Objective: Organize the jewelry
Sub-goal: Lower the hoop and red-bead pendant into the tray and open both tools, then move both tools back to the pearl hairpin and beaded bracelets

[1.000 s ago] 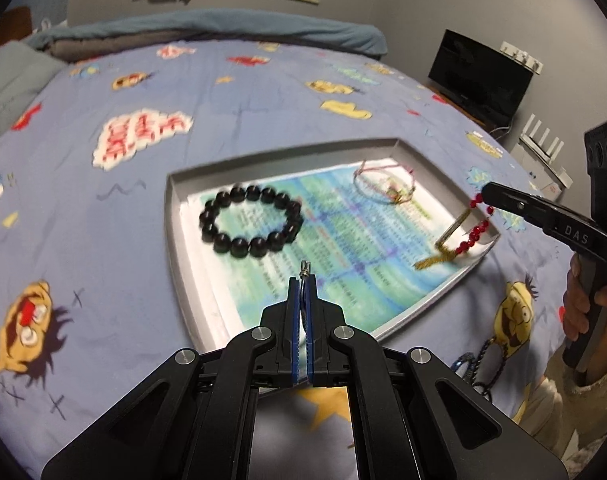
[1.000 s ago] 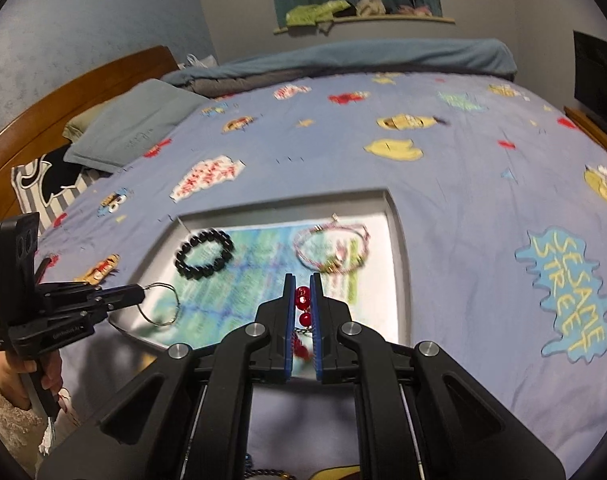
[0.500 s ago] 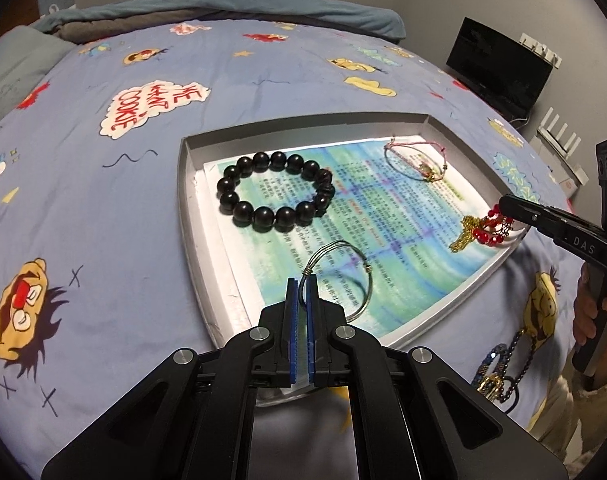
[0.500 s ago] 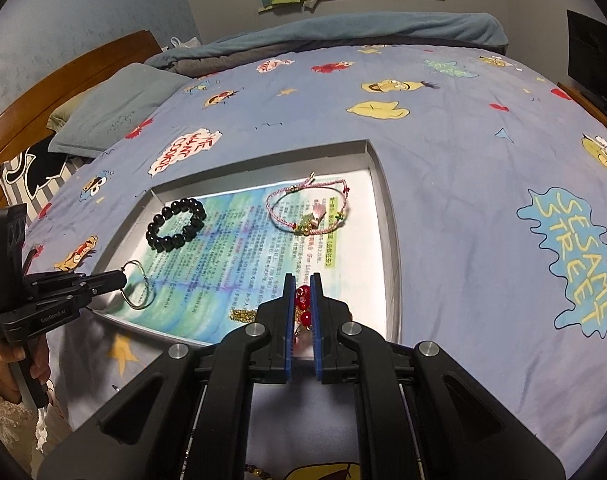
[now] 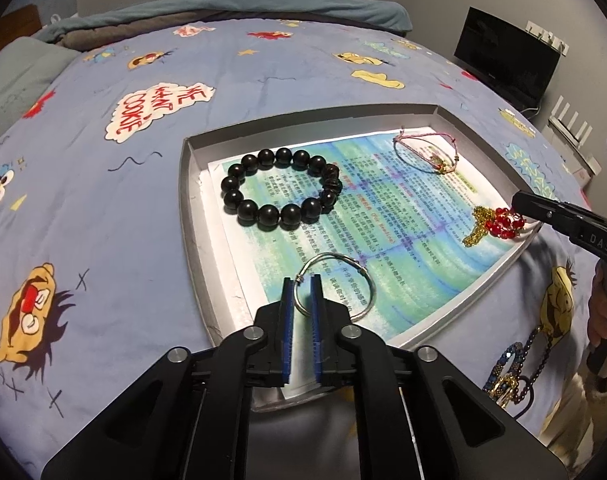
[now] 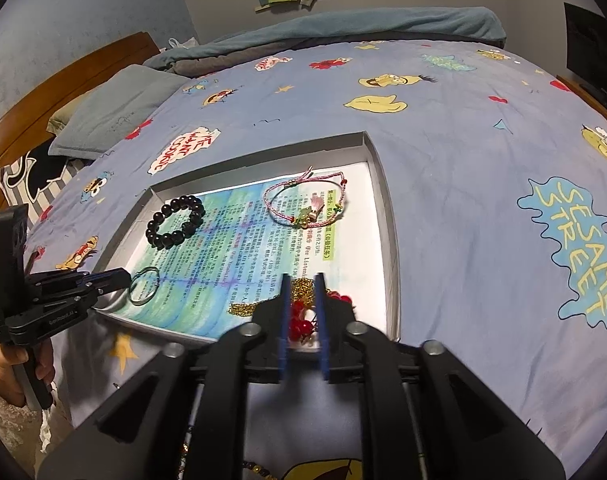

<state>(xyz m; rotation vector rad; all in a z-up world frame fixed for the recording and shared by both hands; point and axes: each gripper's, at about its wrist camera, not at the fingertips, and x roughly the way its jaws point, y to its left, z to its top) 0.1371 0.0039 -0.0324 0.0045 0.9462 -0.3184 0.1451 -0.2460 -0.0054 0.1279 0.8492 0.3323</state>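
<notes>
A shallow grey tray (image 5: 187,200) (image 6: 387,208) lined with printed paper lies on the bedspread. In it are a black bead bracelet (image 5: 281,188) (image 6: 175,222) and a pink cord bracelet (image 5: 427,152) (image 6: 307,204). A silver bangle (image 5: 335,255) (image 6: 147,268) lies flat on the paper at the tray's near edge. My left gripper (image 5: 303,280) (image 6: 123,276) is opening, with the bangle's rim loose between its parted pads. My right gripper (image 6: 303,280) (image 5: 519,200) is opening too, over a red-bead and gold chain piece (image 5: 495,224) (image 6: 299,322) heaped on the paper, which its pads do not press.
More bead strings (image 5: 511,372) lie on the bedspread outside the tray's right corner. A grey pillow (image 6: 115,112) and wooden headboard (image 6: 63,76) are at the far left, a black screen (image 5: 507,60) at the far right. A hand (image 6: 7,368) holds each gripper.
Both grippers came down over the tray and their jaws parted. The bangle went from hanging to lying flat on the paper. The red-bead chain sank into a heap at the tray's edge.
</notes>
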